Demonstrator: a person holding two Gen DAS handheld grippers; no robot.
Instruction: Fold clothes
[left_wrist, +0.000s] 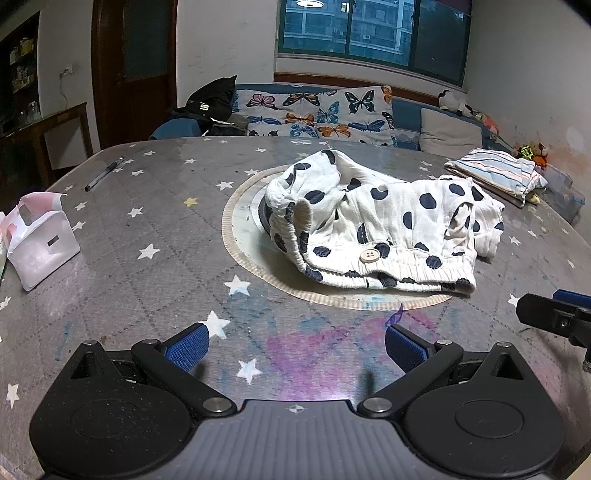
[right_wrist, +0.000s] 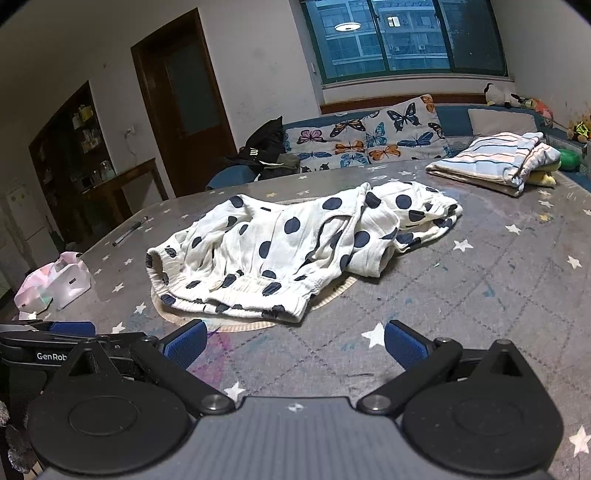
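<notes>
From the left wrist view, the left gripper (left_wrist: 297, 345) hangs over the star-print table cover (left_wrist: 147, 229) with its blue pads spread wide and nothing between them; the polka-dot garment (left_wrist: 373, 221) lies crumpled ahead on a round mat (left_wrist: 236, 236) at the middle of the table, its elastic waistband (left_wrist: 391, 275) and a pale button (left_wrist: 369, 254) facing the camera, and the tip of the right gripper (left_wrist: 554, 317) shows at the right edge. A striped folded cloth (left_wrist: 498, 173) sits well beyond, a pen (left_wrist: 105, 173) and a white pouch (left_wrist: 40, 243) off to the left. From the right wrist view, the right gripper (right_wrist: 295, 341) is likewise wide open and empty, near the waistband (right_wrist: 236, 291) but apart from it. The cloth is bunched in several layers, so a pinch at the waistband may likely catch only the top layer, or both layers plus the mat's edge (right_wrist: 325, 297), and a lift could then drag the mat or leave the garment twisted rather than flat
</notes>
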